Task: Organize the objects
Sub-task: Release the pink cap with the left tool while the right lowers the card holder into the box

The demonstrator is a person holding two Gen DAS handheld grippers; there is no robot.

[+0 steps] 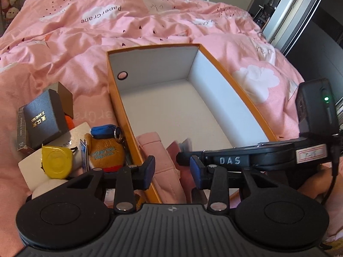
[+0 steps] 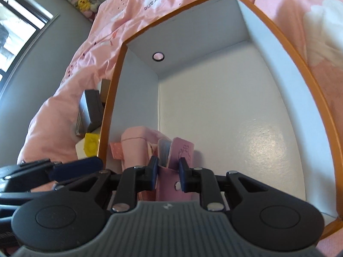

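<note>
The right hand-held gripper [image 2: 168, 172] is clamped on a pink card wallet [image 2: 182, 156] inside the orange box [image 2: 315, 98], a pink pouch [image 2: 133, 147] just left of it. The left hand-held gripper [image 1: 172, 169] stands partly open over the box's near rim, gripping nothing. Only its view shows, further left, a brown plush [image 1: 107, 152] with blurred lettering, a yellow tape measure [image 1: 56, 160] and a black box [image 1: 44, 121]; the bedcover [image 1: 85, 42] reads "Papercrane"

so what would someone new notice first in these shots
The big orange-rimmed box with its white inside sits open on the pink quilt and fills both views. At its near end, the right gripper is shut on a pink card holder, next to a pink pouch already in the box. Left of the box, a small pile waits on the quilt: a dark gift box, a yellow tape measure and a brown plush keyring.
</note>
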